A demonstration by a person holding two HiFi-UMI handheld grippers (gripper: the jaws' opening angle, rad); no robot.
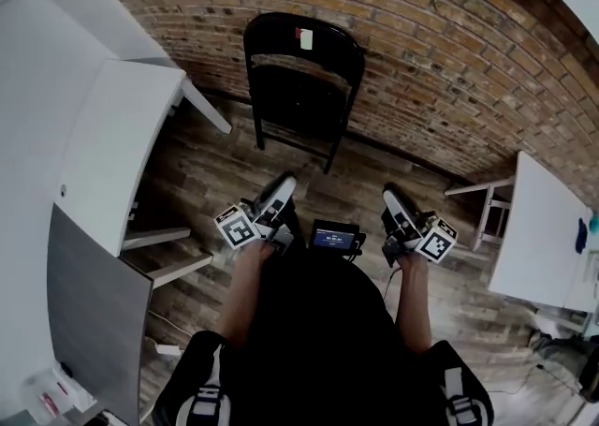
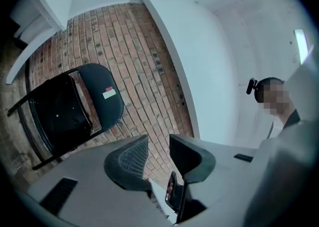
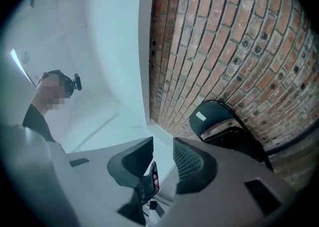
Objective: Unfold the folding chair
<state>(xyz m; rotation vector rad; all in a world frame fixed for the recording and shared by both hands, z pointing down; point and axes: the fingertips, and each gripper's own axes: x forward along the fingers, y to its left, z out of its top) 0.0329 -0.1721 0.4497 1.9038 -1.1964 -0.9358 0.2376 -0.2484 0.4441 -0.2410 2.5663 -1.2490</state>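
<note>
Jaws: left gripper (image 1: 283,187) and right gripper (image 1: 393,198) both parted, empty | folding chair (image 1: 301,87) well ahead, untouched, at brick wall (image 1: 449,59)

Even, cool indoor light fills the room. The black chair (image 1: 304,78) shows almost as a silhouette against the warm brick wall (image 1: 449,50) behind it, its seat lost in shadow. Only the small label (image 1: 304,37) high on the chair's back catches the light. The white table (image 1: 108,148) left of the chair is bright, close to blown out. In the left gripper view a ceiling lamp (image 2: 300,45), far right of the chair, glares white. The right gripper view carries a blue-green cast. All three views bow hard at the edges: brick courses curve around the chair, and the corners darken to black.
</note>
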